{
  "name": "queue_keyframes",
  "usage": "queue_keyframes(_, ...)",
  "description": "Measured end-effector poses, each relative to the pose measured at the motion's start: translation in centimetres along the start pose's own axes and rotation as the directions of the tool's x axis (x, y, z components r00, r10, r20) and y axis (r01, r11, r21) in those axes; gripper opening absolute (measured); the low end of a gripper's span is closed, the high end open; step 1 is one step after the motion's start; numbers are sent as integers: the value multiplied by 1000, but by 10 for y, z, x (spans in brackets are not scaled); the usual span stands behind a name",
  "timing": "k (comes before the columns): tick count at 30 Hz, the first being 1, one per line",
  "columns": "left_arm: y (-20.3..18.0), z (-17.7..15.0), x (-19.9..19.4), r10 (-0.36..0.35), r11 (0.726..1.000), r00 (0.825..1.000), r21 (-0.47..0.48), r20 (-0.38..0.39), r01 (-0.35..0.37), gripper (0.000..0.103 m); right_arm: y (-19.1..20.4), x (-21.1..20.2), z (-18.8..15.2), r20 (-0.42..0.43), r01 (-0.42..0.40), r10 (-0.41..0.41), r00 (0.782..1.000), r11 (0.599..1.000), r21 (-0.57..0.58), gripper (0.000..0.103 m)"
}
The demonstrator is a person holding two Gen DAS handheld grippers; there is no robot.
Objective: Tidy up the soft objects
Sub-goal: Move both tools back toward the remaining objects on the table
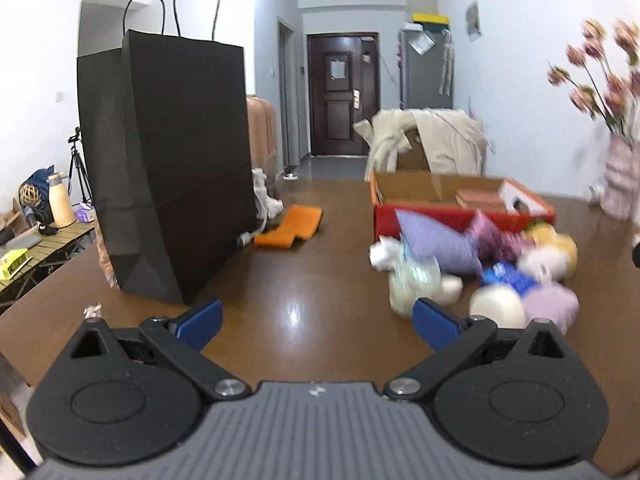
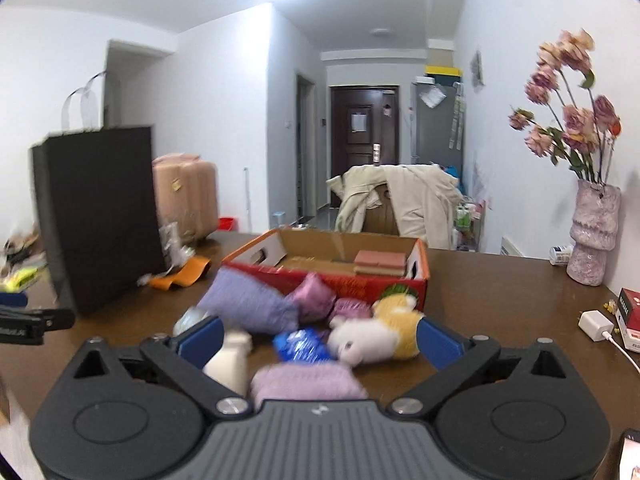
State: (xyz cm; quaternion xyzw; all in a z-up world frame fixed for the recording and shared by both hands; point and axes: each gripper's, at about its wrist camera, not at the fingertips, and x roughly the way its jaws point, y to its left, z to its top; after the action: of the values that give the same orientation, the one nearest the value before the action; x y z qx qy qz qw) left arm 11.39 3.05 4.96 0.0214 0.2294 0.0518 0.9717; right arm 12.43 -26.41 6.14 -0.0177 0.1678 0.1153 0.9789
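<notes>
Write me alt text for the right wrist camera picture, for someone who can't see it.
An open right gripper hovers over a pile of soft toys and small cushions on a brown table. Behind the pile sits an open red box, with a black paper bag to the left and a vase of pink flowers at right.

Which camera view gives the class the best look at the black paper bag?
The left wrist view: the black paper bag stands large and sharp on the table, both handles visible. In the right wrist view the bag is smaller, at the left edge and blurred, its handles only faint.
</notes>
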Motion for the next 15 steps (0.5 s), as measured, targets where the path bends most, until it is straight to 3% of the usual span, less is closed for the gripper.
queue_keyframes(5, -2, -19, -11, -32, 999, 999, -7, -21, 32, 103, 25, -16, -32, -70, -47, 45, 997, 998, -35, 103)
queue_keyframes(15, -2, -27, 7, -38, 999, 996, -30, -77, 36, 103, 27, 3, -40, -104, 12, -16, 994, 999, -44, 103)
